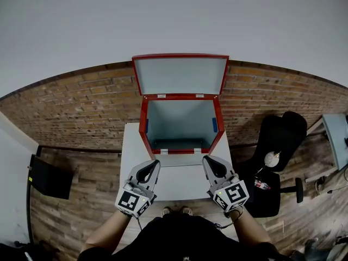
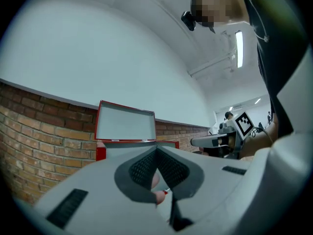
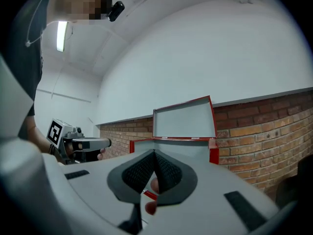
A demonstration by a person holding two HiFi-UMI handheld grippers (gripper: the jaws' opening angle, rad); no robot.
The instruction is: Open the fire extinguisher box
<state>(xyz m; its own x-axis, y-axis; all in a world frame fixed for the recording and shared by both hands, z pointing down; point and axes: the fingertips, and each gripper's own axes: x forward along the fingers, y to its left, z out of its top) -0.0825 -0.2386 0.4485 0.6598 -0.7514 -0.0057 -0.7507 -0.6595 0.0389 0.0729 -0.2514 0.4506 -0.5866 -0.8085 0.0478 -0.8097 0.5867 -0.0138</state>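
Nearest of all, the left gripper (image 1: 155, 163) and the right gripper (image 1: 206, 160) are held side by side over the front part of a white desk (image 1: 179, 185), both pointing away from the person. Each gripper view shows its own fingers (image 2: 143, 169) pressed together, pad against pad, gripping no object. Just beyond the fingertips stands the fire extinguisher box (image 1: 143, 121), red outside and pale grey inside, at the far end of the desk. The left gripper is near its front left corner and the right one near its front right corner; whether they touch the front edge cannot be told. The box is open: its lid (image 1: 180, 75) is swung up and back, standing upright behind the opening. Behind it runs a brick wall (image 1: 81, 102) with plain pale wall above. A black office chair (image 1: 283, 137) stands to the right of the desk on a wooden floor (image 1: 81, 216).
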